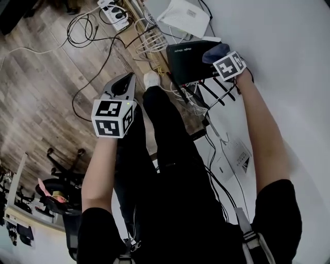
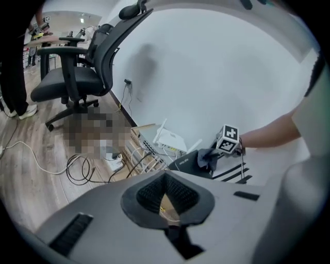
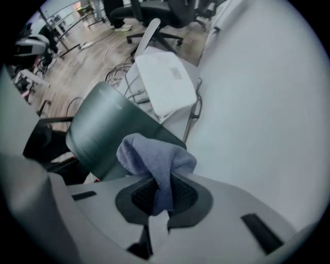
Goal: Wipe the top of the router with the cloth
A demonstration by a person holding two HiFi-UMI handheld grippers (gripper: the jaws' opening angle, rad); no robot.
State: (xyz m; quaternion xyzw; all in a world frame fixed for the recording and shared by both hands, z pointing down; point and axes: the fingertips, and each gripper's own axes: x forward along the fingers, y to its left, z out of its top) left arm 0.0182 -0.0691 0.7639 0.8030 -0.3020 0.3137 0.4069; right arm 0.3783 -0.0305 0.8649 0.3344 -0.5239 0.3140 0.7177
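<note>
A black router [image 1: 191, 59] lies at the edge of a white surface [image 1: 289, 62], its antennas [image 1: 216, 95] pointing toward me. My right gripper [image 1: 223, 58] is over its far right corner, shut on a blue-grey cloth [image 1: 214, 51]. In the right gripper view the cloth [image 3: 154, 157] bunches out of the right gripper [image 3: 162, 198] just above the router's dark top [image 3: 105, 131]. My left gripper [image 1: 124, 82] hangs off to the left over the wooden floor, well away from the router. In the left gripper view the left gripper [image 2: 167, 198] is shut and holds nothing.
A white router [image 1: 183, 15] lies just beyond the black one, beside a white wire rack [image 1: 152, 44]. Cables [image 1: 87, 31] and a power strip [image 1: 114, 13] lie on the floor. More cables and adapters [image 1: 232, 154] trail near my legs. An office chair [image 2: 82, 72] stands further off.
</note>
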